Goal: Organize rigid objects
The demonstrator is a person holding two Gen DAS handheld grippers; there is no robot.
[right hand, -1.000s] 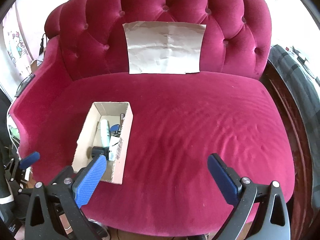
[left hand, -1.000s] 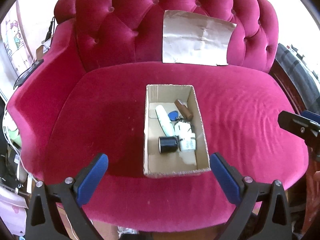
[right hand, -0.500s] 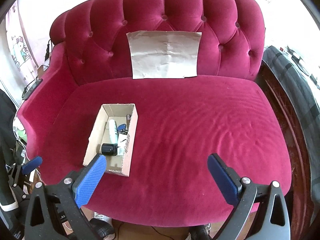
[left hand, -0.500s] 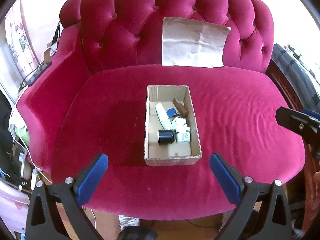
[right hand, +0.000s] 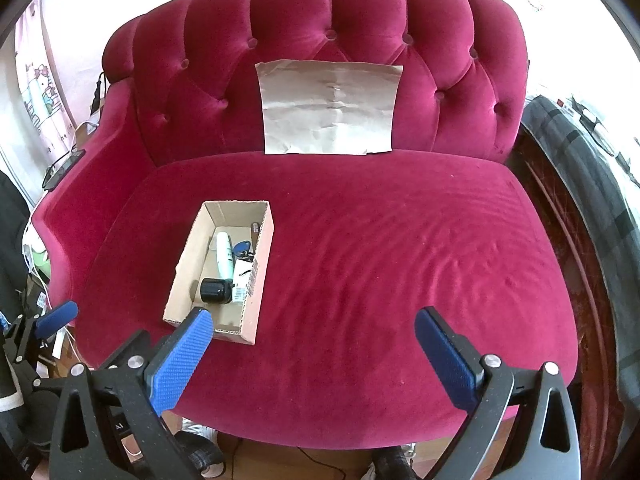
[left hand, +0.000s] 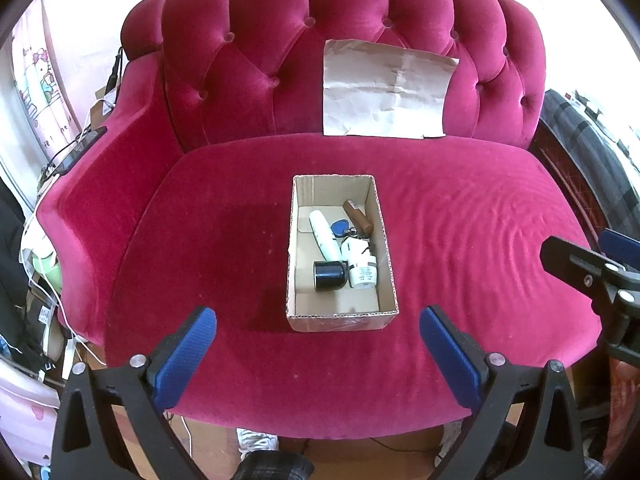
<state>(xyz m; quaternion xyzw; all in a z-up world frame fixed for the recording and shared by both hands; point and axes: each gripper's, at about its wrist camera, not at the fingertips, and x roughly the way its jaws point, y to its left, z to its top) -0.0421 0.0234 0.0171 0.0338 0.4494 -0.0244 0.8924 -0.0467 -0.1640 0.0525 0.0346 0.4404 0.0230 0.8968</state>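
The cardboard box (left hand: 342, 248) sits in the middle of the frame in the left wrist view, on the seat of the red velvet sofa (left hand: 480, 240). In it lie a white tube (left hand: 323, 234), a black jar (left hand: 329, 275), a white bottle (left hand: 362, 264), a brown stick (left hand: 357, 216) and a blue key fob (left hand: 340, 227), all touching or just beside one another.

The left gripper (left hand: 318, 354) hangs low in the frame, jaws spread wide and holding nothing; the right gripper (right hand: 314, 354) is the same, wide open and empty.

The box looks light and stiff but thin-walled, so I would pinch a long side wall near its middle. The tube and jar seem hard, smooth and likely to roll; across the body is the safest hold.
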